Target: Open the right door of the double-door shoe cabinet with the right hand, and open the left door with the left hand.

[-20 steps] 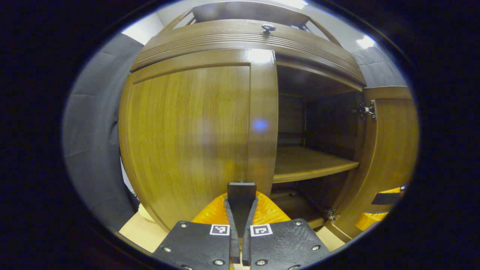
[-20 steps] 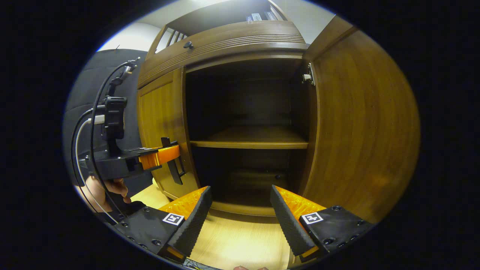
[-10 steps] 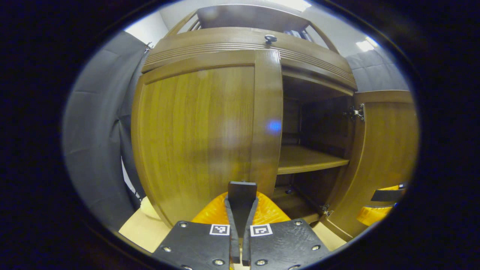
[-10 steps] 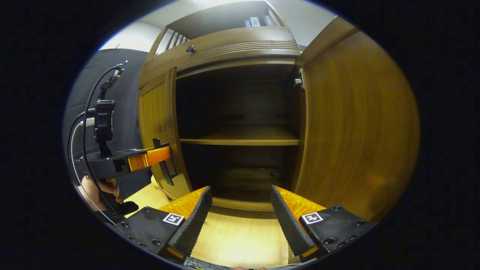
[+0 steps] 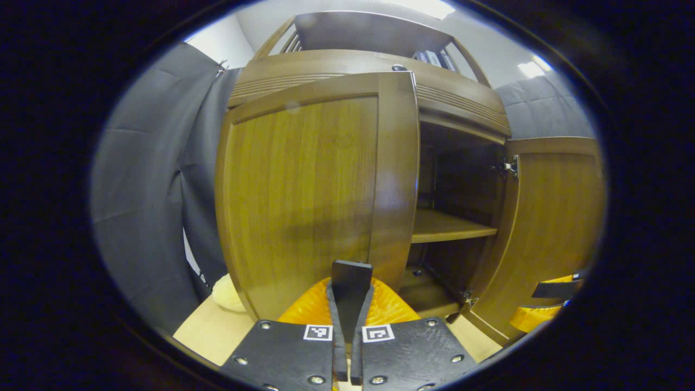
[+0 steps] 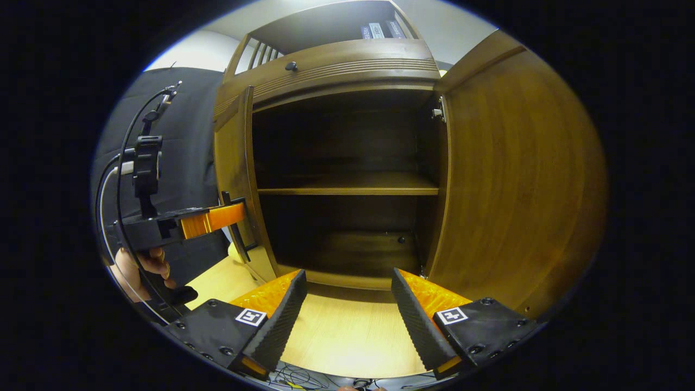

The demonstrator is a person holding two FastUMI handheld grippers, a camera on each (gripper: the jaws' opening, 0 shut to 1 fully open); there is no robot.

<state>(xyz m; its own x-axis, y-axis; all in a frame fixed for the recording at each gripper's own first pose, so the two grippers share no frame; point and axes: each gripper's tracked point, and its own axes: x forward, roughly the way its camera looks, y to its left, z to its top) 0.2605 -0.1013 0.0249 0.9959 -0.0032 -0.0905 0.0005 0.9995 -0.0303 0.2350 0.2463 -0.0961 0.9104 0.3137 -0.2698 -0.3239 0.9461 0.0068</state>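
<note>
At the left door edge, the left gripper pinches the door's handle level, while the right gripper hangs spread before the shoe cabinet.

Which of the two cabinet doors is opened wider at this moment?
The right door: it stands swung fully out, showing its inner face and hinge. The left door is only partly swung out, with the left gripper at its edge.

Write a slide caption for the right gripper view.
Open tongs face the cabinet: right door wide open, left door partly open.
</note>
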